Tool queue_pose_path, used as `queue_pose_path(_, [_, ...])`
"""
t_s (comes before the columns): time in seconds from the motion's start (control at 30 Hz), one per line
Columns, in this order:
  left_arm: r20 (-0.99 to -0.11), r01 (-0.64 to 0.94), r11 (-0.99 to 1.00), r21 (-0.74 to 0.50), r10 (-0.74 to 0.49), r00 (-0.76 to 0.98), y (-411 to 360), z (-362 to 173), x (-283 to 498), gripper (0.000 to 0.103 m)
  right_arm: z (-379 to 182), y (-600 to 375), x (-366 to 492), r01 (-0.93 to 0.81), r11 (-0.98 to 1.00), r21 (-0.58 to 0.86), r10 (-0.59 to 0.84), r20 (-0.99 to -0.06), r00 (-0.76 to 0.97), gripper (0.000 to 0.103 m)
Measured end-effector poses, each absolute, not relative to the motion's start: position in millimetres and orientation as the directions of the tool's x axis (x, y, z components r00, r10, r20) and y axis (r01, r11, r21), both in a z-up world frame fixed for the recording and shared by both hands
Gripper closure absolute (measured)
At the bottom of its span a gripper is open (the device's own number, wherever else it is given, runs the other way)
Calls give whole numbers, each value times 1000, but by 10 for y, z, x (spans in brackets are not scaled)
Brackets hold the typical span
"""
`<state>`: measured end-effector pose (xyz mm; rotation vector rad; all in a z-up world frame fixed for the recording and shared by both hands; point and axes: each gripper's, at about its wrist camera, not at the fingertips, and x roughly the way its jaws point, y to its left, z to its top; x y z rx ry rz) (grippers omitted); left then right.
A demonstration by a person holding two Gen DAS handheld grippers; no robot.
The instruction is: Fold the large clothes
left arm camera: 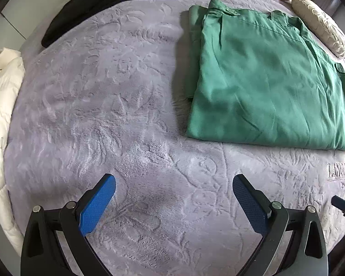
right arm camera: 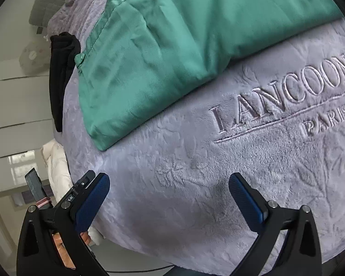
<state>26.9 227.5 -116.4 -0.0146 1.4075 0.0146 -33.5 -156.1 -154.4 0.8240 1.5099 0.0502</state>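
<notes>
The left gripper (left arm camera: pixel 173 185) is held wide apart over bare blanket (left arm camera: pixel 126 115), with nothing between its pads; the right gripper (right arm camera: pixel 169 185) is likewise spread fully and empty. Beyond them, to the far right, the green garment (left arm camera: pixel 264 80) is laid folded flat, clear of both. That fold is judged complete. A black garment (left arm camera: pixel 108 4) at the far edge and a white jacket (left arm camera: pixel 2 115) at the left could be taken next.

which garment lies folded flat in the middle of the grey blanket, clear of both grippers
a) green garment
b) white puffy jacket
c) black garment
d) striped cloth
a: the green garment lies folded on the grey blanket, ahead of the open, empty left gripper and right gripper.
</notes>
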Motion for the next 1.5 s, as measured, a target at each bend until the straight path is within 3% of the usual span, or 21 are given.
queue_pose_path(0.37, [-985,19,999,-26,-29,169,2335,-1284,437,1,-1778,-1309,-392,457,695,555,580,-809,100,0])
queue_pose_path(0.53, [-973,-1,996,-87,-84,215,2490,-1261,722,1,-1838,-1168,-308,412,744,527,546,-834,82,0])
queue_pose_path(0.67, [-955,-11,989,-146,-138,262,2617,-1247,999,1,-1832,-1157,-163,408,693,594,588,-794,155,0])
queue_pose_path(0.87, [-921,29,970,-240,-237,311,2573,-1258,1377,1,-2094,-1085,145,404,515,756,712,-640,289,0])
queue_pose_path(1.33, [-831,-42,848,-528,-506,228,2540,-1606,1648,1,-2398,-716,617,419,308,854,729,-494,473,1])
queue_pose_path(1.37, [-822,-50,836,-547,-524,223,2544,-1628,1666,1,-2411,-709,613,429,291,855,737,-486,469,3])
queue_pose_path(1.4, [-813,-54,824,-564,-542,214,2541,-1654,1700,1,-2443,-668,627,431,254,866,765,-453,459,20])
queue_pose_path(1.43, [-805,-57,815,-577,-555,208,2528,-1680,1736,1,-2475,-641,637,431,214,876,788,-416,453,55])
queue_pose_path(1.5, [-791,-58,798,-600,-580,194,2512,-1717,1796,1,-2526,-634,662,447,210,870,808,-412,422,87])
